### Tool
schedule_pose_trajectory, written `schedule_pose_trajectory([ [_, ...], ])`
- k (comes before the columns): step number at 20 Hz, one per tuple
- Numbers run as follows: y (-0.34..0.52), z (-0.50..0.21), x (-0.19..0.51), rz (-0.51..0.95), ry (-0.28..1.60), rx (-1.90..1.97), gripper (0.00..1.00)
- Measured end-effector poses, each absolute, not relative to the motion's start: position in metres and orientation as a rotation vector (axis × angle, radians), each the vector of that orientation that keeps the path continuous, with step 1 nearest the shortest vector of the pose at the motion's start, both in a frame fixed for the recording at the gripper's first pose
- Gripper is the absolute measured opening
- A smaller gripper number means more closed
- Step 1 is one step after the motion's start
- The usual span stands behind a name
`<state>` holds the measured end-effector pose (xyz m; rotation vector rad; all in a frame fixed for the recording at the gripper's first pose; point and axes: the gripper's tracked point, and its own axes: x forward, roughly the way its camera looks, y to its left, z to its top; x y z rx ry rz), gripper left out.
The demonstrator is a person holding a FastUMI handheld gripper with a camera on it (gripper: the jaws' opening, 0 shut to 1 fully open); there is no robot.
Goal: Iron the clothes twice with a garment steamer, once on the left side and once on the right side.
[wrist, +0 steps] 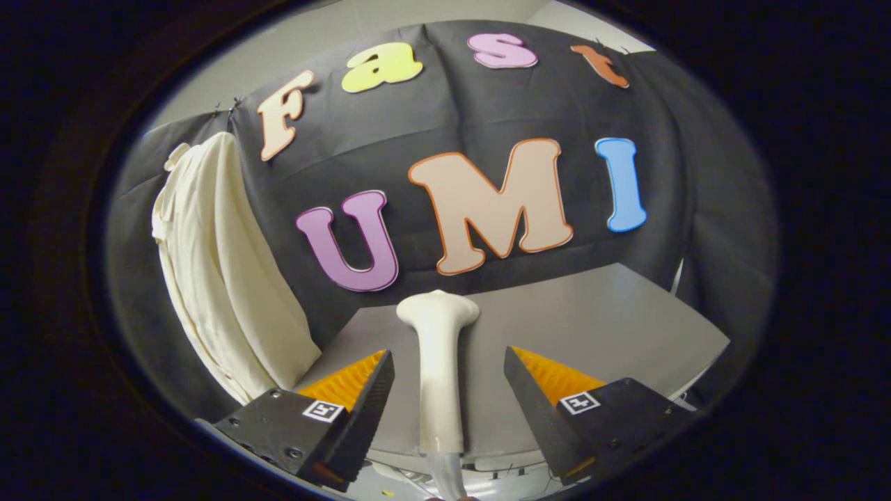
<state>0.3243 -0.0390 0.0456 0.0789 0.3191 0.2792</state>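
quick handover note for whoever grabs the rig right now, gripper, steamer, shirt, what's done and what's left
Gripper: open, one finger on each side of the steamer handle, neither pressing on it.
Garment steamer: white, standing on the grey table between the fingers, head at the top.
Cream garment: hanging on the booth wall beyond the left finger, apart from the steamer.
Done: nothing visible, steamer not yet grasped.
Left: grasp the steamer, then steam the left side and the right side.
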Motion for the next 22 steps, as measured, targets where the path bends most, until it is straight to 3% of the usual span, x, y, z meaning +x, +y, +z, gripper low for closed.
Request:
schedule_pose_trajectory([
  [7, -0.010, 0.039, 0.368, 0.284, 0.437, 0.023, 0.95],
  [14, -0.007, 0.030, 0.380, 0.227, 0.532, -0.017, 0.70],
  [16, -0.009, 0.024, 0.384, 0.235, 0.569, 0.008, 0.54],
  [18, -0.012, 0.010, 0.385, 0.223, 0.632, 0.005, 0.54],
  [22, -0.019, 0.019, 0.380, 0.218, 0.605, -0.019, 0.41],
])
